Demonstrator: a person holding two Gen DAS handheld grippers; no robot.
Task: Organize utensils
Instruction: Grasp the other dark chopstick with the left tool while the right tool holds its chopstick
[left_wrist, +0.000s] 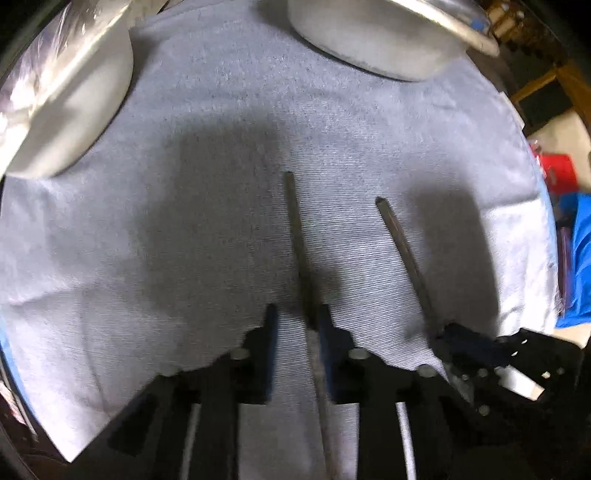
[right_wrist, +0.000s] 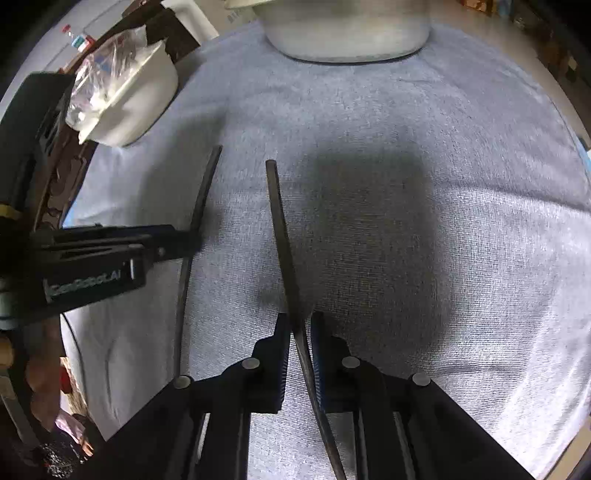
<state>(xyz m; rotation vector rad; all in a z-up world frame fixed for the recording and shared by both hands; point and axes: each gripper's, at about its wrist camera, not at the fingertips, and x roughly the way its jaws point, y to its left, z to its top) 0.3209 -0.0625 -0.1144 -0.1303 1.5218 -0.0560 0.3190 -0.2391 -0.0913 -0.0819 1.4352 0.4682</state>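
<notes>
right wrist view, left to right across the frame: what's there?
left tongs → white bowl → left utensil handle → right utensil handle, running down between the right tongs → metal pot at the top edge, all on the towel.

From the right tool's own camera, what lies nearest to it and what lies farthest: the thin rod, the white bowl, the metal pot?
1. Thin rod, between the right tool fingers.
2. White bowl, far left.
3. Metal pot, top centre; close to the bowl's distance.
</notes>
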